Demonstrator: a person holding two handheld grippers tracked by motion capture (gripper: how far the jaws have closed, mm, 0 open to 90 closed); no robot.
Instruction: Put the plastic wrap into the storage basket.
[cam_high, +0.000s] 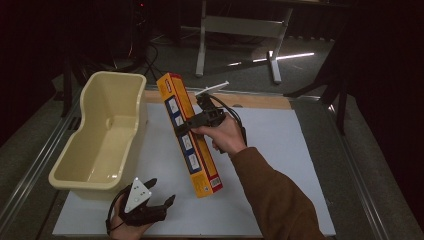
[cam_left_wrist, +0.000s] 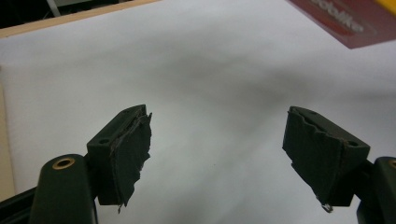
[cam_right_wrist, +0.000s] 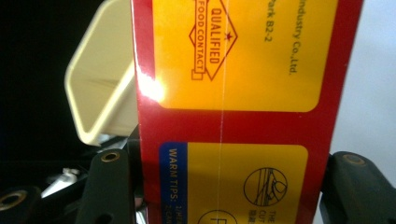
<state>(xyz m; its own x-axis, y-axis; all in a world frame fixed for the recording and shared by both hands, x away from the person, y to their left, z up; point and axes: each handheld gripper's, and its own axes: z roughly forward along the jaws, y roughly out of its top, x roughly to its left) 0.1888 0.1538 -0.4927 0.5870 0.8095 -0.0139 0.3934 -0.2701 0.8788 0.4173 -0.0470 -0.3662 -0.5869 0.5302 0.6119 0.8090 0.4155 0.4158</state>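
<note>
Long red and yellow box (cam_high: 190, 135) up in the air over the white sheet (cam_high: 280, 165) on the desk (cam_high: 260, 101), tilted, far end high near the tub, near end low toward the person. Clamped across its middle by the right gripper (cam_high: 192, 121), one black jaw on each side of the box. In the right gripper view, box (cam_right_wrist: 233, 93) right up close between the jaws, with words and little drawings on it. Right hand (cam_high: 225, 135) in a brown sleeve (cam_high: 272, 195) behind it.

Big cream tub (cam_high: 102, 132) on the left side of the desk, just beside the box. Same tub (cam_right_wrist: 100, 93) seen past the box edge in the right gripper view.

Left gripper (cam_high: 162, 192) low by the near edge, in the left hand (cam_high: 127, 227), jaws wide apart, nothing between them. White sheet (cam_left_wrist: 210, 84) under it, red corner of the box (cam_left_wrist: 345, 23) at the top.
</note>
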